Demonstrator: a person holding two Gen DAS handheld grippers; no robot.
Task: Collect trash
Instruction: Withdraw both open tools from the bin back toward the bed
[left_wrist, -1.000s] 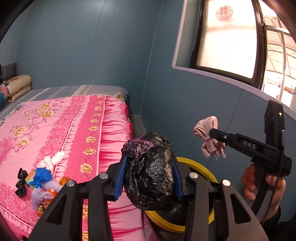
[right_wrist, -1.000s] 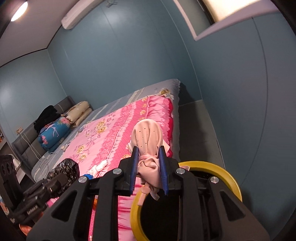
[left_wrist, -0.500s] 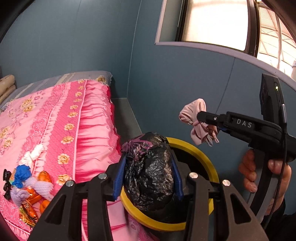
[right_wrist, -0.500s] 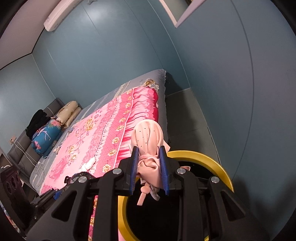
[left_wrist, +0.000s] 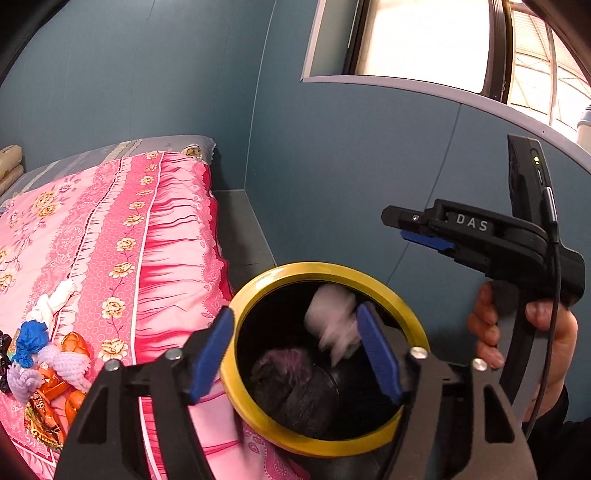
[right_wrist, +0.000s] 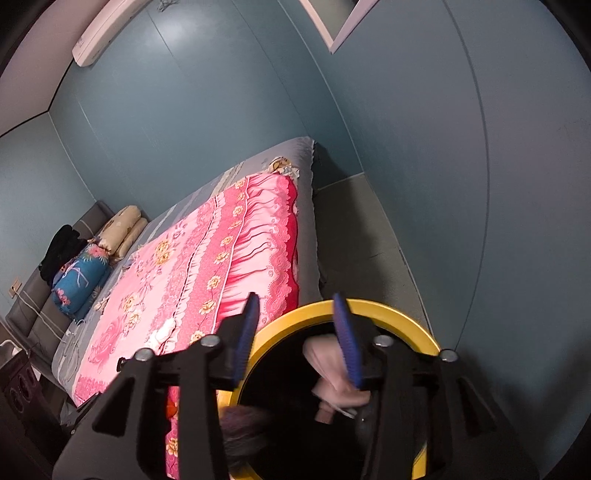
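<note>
Tools (left_wrist: 295, 354) (right_wrist: 295, 332) agape above bin (left_wrist: 258, 413); bundles inside.

Daylight is pouring through a dark-framed window (left_wrist: 424, 40) set in matte blue-grey walls (right_wrist: 424, 147); a pink floral bedspread (right_wrist: 207, 266) is covering the bed.

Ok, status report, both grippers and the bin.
Left gripper open, right gripper open. Black bag and pink cloth inside the yellow-rimmed bin. More trash on the bed. Nothing blocking.
</note>
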